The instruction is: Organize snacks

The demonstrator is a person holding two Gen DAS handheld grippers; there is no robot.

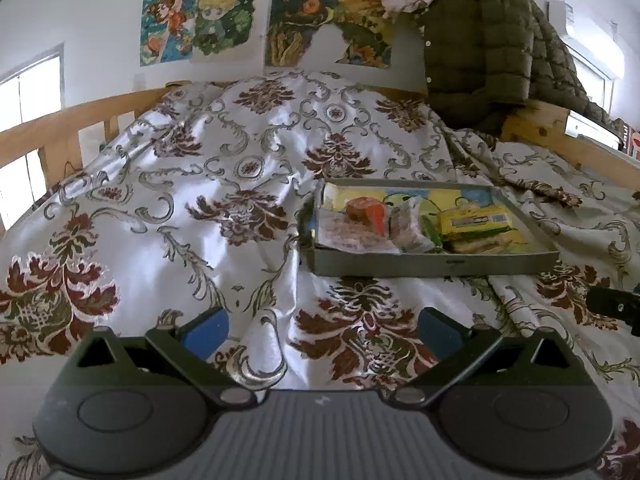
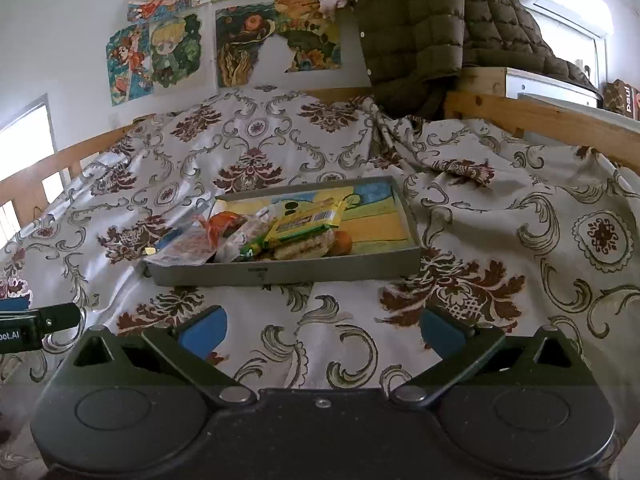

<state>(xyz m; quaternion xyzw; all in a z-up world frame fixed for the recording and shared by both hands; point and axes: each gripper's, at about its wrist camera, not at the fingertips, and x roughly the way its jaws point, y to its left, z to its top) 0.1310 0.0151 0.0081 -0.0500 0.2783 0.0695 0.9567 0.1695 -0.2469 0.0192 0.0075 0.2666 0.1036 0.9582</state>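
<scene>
Patterned bedspread [image 2: 500, 216], grey tray [image 2: 320, 270], possibly metal

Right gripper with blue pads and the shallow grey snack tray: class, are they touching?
Apart. The right wrist view shows the open right gripper short of the grey tray, with patterned bedspread visible between them.

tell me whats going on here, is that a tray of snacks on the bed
Yes. A shallow grey tray sits on the patterned bedspread, holding a jumble of wrapped snacks, among them a yellow packet and an orange-red one. A person holds two claws short of the tray: the left claw and the right claw, both open and empty. Nothing is being picked up right now.
</scene>
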